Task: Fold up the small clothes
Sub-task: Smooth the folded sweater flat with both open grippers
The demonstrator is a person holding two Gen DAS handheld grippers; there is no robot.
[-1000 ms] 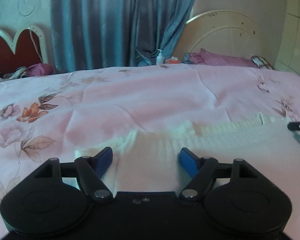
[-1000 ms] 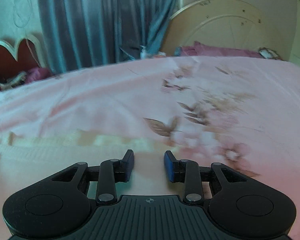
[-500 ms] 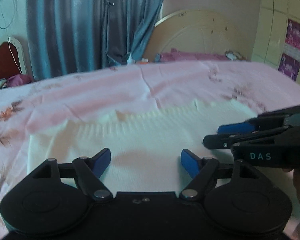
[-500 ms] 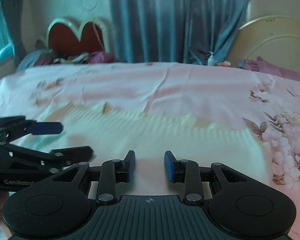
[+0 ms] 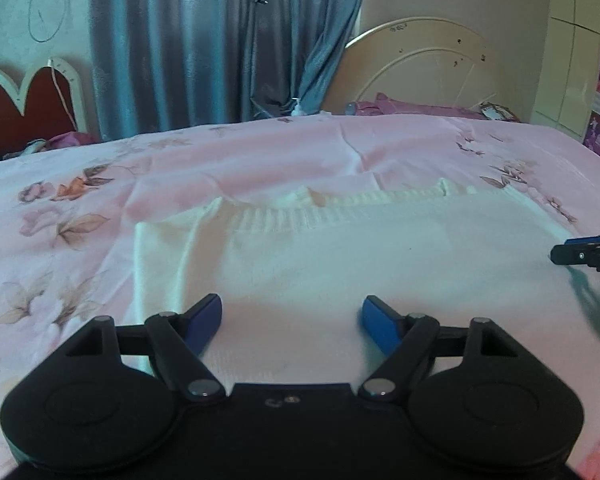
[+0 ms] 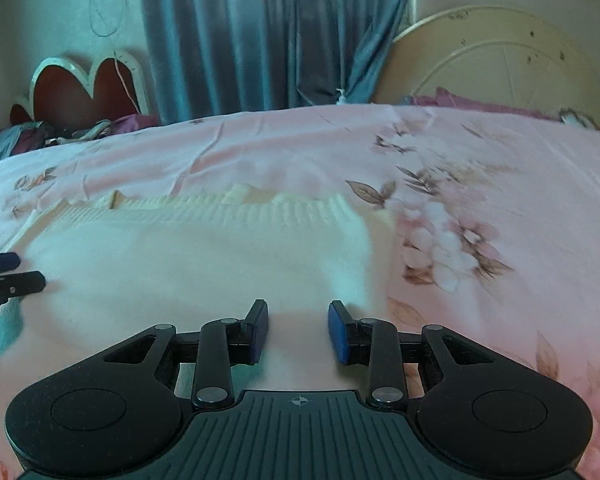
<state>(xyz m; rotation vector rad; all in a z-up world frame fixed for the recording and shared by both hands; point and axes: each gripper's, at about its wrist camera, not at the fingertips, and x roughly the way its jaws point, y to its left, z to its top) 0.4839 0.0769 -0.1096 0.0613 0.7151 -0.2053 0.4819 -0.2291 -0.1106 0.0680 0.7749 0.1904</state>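
A cream knitted sweater (image 5: 340, 248) lies spread flat on the bed, on a pink flowered bedsheet (image 5: 260, 156), with its ribbed hem (image 5: 340, 206) turned toward the far edge of the bed. A narrow part of it is folded along its left side, and a few small creases ruffle the hem. It sits toward the near edge of the bed, and bare sheet runs on beyond it to the far edge.

The left tool (image 5: 292, 316) hangs over the near left part of the sweater with its blue fingers (image 5: 208, 320) spread wide; nothing is between them, only the knit below. The right tool (image 6: 298, 330) hangs over the near right part, close to the sweater's right side edge, where the flowered sheet begins. Its fingers (image 6: 340, 332) stand partly apart with a clear gap between them and pinch nothing. Whether either tool's tips touch the cloth I cannot tell.

Each tool shows at the edge of the other's view, low over the sweater and well apart from its partner.

Past the far edge of the bed hangs a blue curtain (image 5: 220, 40), with a red heart-shaped headboard (image 6: 88, 88) to its left and a cream arched headboard (image 5: 428, 68) to its right.
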